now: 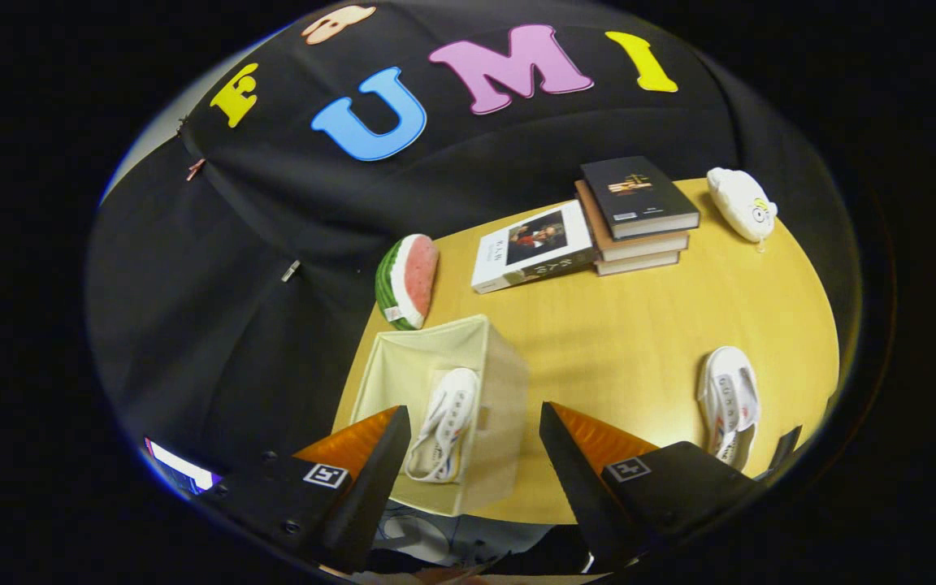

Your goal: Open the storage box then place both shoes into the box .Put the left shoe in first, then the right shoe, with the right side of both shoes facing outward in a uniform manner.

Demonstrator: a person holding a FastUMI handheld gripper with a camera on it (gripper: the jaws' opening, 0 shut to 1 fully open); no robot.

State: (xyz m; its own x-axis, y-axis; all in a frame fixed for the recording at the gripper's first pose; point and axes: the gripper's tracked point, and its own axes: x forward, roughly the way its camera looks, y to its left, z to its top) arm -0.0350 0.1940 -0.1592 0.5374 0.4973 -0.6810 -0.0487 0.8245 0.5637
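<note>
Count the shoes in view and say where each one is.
2. One shoe lies inside the open storage box, just ahead of the open tongs. The other shoe lies on the table, beside the right finger.

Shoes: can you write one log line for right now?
box: open | shoe in box: placed | second shoe: on table | gripper: fingers open, empty

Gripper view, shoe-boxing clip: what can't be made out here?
- Shoe in the storage box: its heel end is hidden behind one finger; which side faces outward is unclear.
- Second shoe on the table: its near end is cut off by the other finger.
- Storage box: near corner covered by the open gripper.
</note>
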